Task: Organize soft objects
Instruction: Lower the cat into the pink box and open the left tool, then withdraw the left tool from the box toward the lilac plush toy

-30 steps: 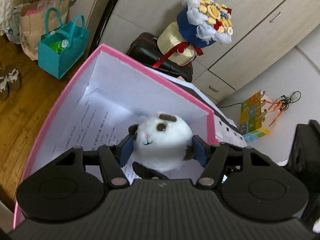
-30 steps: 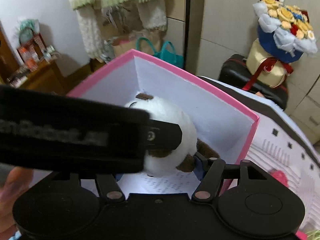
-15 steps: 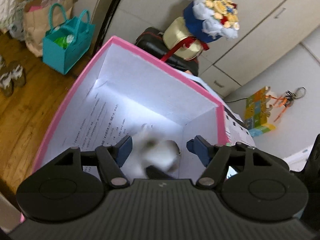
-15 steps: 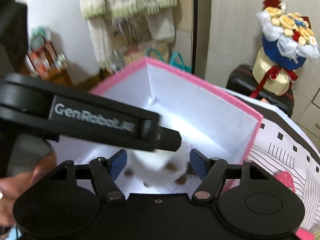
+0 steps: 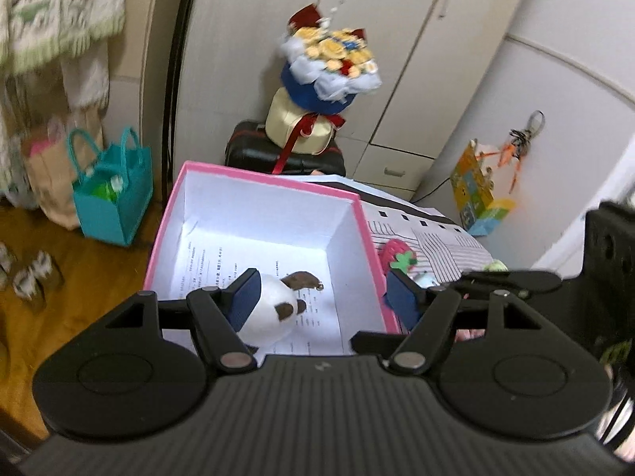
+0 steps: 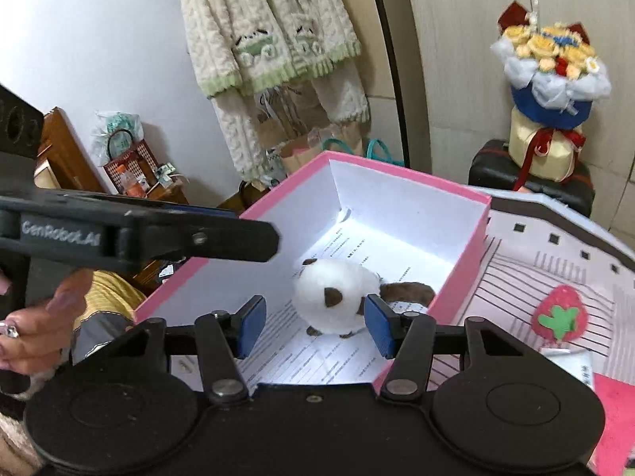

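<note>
White plush toy (image 5: 274,309) inside pink box (image 5: 367,230), open-jawed left tool (image 5: 323,297) above.

home bedroom: hanging sweater (image 6: 274,39), wardrobe (image 5: 416,59)

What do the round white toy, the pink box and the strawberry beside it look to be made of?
Round white toy: plush, fluffy white pile with brown patches; its outline is fuzzy.
Pink box: probably rigid cardboard, matte pink outside, plain white inside, with thin straight walls and crisp corners.
Strawberry: seemingly felt or soft fabric, matte red with a flat green leaf patch; the stuffing cannot be judged.
</note>
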### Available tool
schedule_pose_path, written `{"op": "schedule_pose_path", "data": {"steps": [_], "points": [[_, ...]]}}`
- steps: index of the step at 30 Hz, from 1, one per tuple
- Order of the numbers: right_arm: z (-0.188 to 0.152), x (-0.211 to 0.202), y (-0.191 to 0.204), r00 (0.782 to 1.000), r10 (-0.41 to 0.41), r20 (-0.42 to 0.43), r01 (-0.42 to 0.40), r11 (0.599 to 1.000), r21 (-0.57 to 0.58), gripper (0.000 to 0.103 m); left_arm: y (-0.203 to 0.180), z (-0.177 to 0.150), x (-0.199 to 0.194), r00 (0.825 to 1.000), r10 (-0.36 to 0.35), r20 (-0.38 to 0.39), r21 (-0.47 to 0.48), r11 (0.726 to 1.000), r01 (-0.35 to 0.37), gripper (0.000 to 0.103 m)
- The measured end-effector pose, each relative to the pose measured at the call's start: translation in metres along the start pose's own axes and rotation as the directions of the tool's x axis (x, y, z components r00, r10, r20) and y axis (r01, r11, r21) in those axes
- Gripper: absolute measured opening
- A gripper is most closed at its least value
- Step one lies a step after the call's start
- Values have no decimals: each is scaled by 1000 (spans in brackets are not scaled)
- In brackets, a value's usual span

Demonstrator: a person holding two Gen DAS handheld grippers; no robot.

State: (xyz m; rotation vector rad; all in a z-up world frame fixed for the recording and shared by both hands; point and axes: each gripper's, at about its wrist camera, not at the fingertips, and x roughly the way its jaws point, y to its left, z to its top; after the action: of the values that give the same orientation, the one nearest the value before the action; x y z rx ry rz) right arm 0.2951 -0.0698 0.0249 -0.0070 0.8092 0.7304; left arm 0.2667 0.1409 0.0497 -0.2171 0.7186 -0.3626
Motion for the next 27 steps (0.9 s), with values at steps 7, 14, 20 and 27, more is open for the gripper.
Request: {"op": "schedule_pose_path", "data": {"steps": [7, 14, 20, 27], "points": [[-15, -65, 24, 998, -14, 66, 19, 997, -79, 61, -35, -20, -57, 998, -3, 64, 120, 993, -5, 75], [-38, -115, 37, 993, -41, 112, 53, 993, -109, 62, -80, -46, -97, 997, -15, 76, 240, 971, -4, 78], [-66, -150, 38, 985, -90, 150, 108, 988, -113, 63, -110, -68, -116, 994, -79, 73, 312, 949, 52, 81], [-97, -181, 21, 974, -139, 179, 155, 985, -78, 66, -140, -92, -116, 992, -121, 47, 366, 926, 95, 81]]}}
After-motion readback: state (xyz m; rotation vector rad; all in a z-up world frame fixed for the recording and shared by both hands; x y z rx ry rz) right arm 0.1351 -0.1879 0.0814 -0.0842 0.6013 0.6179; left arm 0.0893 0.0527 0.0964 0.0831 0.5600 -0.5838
